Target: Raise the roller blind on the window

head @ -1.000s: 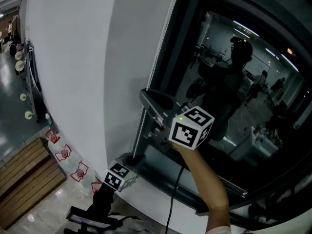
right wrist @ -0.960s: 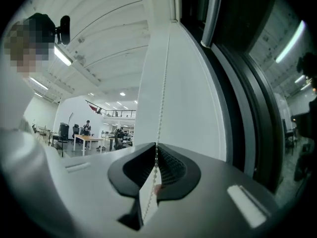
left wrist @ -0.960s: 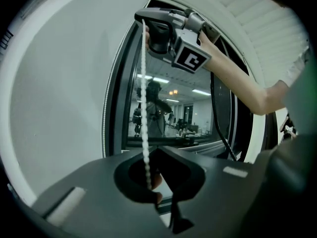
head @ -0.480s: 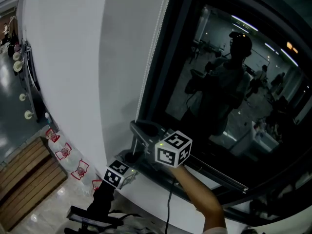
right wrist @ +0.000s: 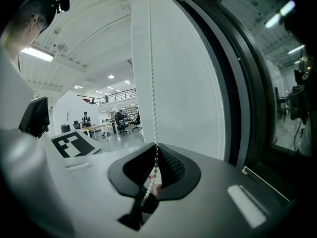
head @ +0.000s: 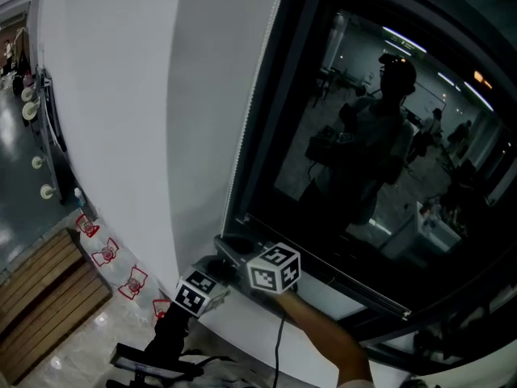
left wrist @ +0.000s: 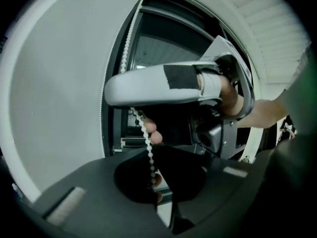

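while right gripper (right wrist: 156,172) clenched bead chain (right wrist: 151,83) low by window (head: 363,136), left gripper (left wrist: 151,182) pinched chain beneath; glass bare across head view, blind unseen: likely mostly raised, few pulls left.

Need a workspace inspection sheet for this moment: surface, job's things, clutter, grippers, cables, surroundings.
Surface: no table; the work is at the window, whose dark glass reflects the person.
Job's things: bead chain hangs along the window's left edge; no blind fabric seen over the visible glass.
Clutter: nothing seen by the window.
Grippers: right gripper shut on the bead chain; left gripper is just below it, jaws appear closed on the chain too.
Cables: black cable hangs from the right gripper, clear of the chain.
Surroundings: white wall to the left, wooden floor panel below.
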A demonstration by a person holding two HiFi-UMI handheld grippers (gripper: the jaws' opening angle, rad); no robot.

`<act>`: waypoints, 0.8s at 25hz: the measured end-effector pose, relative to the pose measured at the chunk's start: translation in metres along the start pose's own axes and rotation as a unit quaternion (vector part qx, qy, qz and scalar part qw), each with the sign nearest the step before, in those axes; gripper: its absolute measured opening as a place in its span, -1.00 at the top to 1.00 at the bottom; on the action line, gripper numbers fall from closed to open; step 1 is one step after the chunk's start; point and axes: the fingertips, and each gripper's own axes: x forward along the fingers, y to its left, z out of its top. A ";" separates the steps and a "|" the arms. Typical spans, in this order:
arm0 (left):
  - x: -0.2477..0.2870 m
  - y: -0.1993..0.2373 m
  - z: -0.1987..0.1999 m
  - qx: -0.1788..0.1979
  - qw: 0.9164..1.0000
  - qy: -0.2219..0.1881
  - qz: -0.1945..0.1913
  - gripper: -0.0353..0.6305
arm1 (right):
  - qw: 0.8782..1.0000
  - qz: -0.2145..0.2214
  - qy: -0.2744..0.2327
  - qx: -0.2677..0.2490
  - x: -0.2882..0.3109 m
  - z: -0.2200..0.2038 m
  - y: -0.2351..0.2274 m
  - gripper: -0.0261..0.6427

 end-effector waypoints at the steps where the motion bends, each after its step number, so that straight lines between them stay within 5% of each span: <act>1: -0.001 0.000 0.000 -0.002 1.000 -0.001 -0.002 0.90 | 1.000 0.002 -0.001 0.004 -0.001 0.000 0.001 0.88; 17: -0.008 0.028 -0.045 0.039 0.998 0.037 -0.019 0.89 | 0.997 -0.019 -0.059 0.054 0.001 0.008 -0.032 0.88; 19: -0.017 0.029 -0.058 0.037 0.998 0.049 -0.030 0.38 | 0.995 -0.024 -0.068 0.062 0.001 0.002 -0.033 0.88; 20: -0.021 0.030 -0.063 0.038 0.997 0.053 -0.033 0.32 | 0.995 -0.029 -0.072 0.061 0.000 0.001 -0.034 0.88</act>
